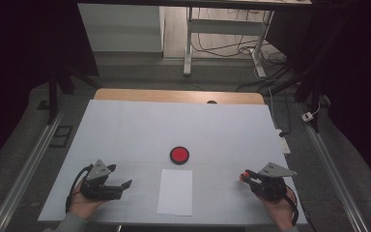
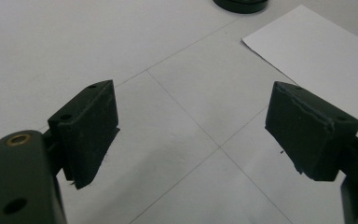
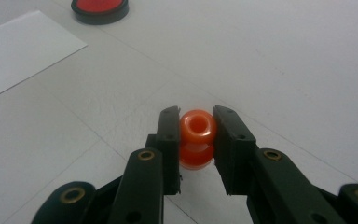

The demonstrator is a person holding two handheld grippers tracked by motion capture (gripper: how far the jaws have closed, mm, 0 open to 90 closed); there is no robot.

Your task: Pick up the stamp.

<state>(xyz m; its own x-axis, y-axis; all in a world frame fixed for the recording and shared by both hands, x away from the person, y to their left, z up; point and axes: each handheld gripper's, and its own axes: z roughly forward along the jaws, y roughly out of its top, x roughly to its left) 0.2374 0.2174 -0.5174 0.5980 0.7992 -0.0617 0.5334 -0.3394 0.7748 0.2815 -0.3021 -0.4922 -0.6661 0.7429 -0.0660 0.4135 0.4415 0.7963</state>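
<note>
Left gripper (image 1: 125,184) and right gripper (image 1: 246,174): black bodies, each topped by a grey three-cornered plate (image 1: 100,169) with dark holes. Black cable (image 1: 74,186) loops beside the left plate. Jaws are thick black blocks; brass-ringed holes mark the linkage arms behind them.

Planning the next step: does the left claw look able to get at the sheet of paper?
Probably yes. The left claw is open and holds nothing, and bare table lies between it and the paper beside it.

Dim overhead view, dark corners, soft close-ups
</note>
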